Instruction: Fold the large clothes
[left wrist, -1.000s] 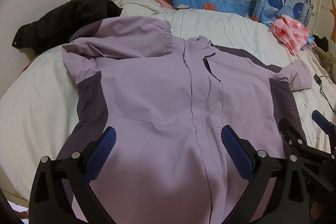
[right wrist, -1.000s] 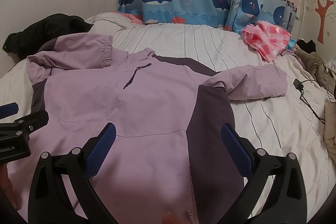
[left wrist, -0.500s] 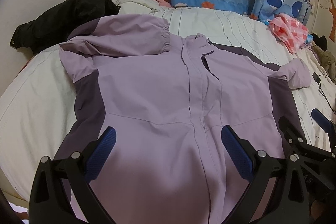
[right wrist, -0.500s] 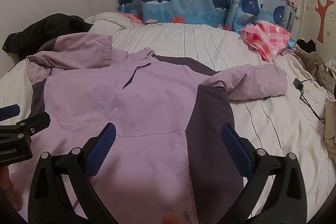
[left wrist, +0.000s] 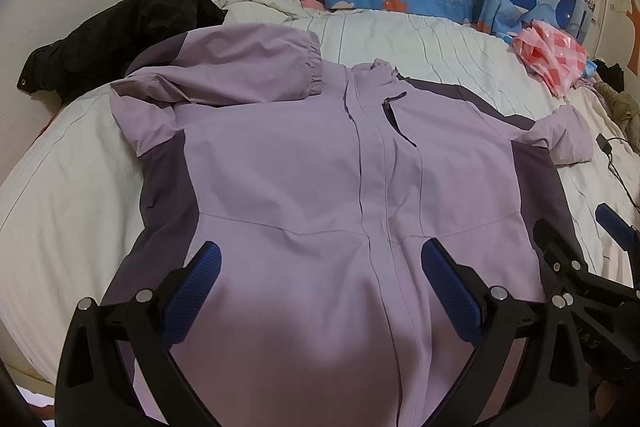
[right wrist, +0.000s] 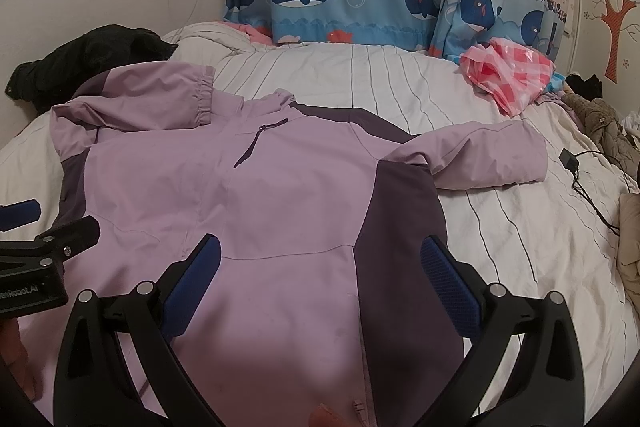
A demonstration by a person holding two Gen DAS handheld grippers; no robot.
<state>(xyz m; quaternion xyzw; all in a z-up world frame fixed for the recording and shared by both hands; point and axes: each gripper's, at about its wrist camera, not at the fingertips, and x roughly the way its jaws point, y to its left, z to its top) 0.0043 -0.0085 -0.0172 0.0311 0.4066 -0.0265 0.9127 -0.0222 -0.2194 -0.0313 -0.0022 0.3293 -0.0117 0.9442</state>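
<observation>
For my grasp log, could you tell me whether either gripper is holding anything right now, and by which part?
Nothing is held. The left gripper and right gripper are both open above the lilac and dark purple zip-up jacket, their fingers closed on no fabric.

- My bed (right wrist: 400, 87), white striped cover.
- On it: lilac jacket (right wrist: 280, 195) spread flat, black coat (right wrist: 80, 63) far left, pink checked bag (right wrist: 508, 75) far right, charger w/ cable (right wrist: 570, 159).

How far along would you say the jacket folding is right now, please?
Done: the jacket lies spread front-up on the bed, its left sleeve already folded across the chest. In hand: nothing; both the left gripper and right gripper hover open. Left: the right sleeve, then the body.
</observation>
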